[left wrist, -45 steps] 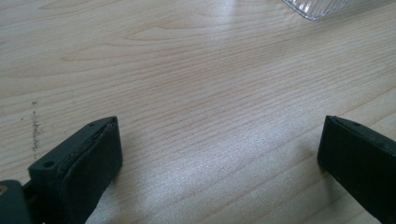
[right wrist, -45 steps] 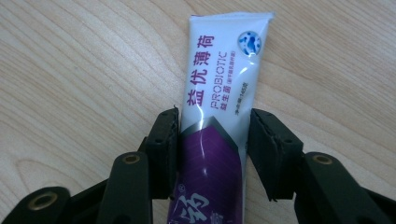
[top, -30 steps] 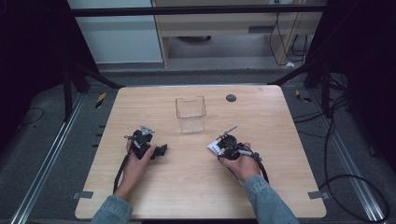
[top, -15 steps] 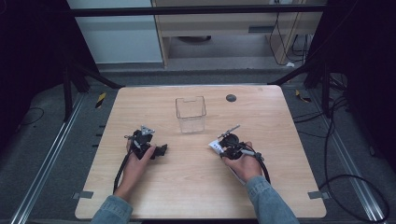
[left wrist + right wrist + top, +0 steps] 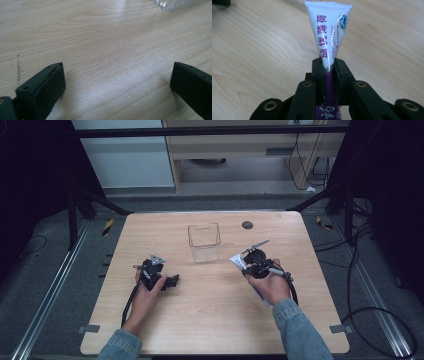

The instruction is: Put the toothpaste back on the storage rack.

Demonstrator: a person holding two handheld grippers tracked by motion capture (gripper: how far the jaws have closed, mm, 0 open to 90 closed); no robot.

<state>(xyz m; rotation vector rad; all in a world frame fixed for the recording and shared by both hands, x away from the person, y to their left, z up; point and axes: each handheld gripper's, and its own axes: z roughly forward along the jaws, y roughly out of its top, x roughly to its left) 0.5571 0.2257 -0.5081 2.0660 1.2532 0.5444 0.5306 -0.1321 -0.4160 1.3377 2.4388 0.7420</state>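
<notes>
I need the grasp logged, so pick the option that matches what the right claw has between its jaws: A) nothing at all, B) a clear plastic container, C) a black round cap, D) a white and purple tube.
D: in the right gripper view the right claw has its jaws pressed on a white and purple tube, whose flat sealed end sticks out past them.

The white and purple tube (image 5: 329,42) carried purple Chinese characters down its length, legible as 益优薄荷. Beside them ran a thinner line of Latin capitals, readable roughly as "PROBIOTIC". A small round blue emblem sat near the tube's flat crimped end, its content too small to read. A further white character showed on the purple lower portion, partly hidden.
</notes>
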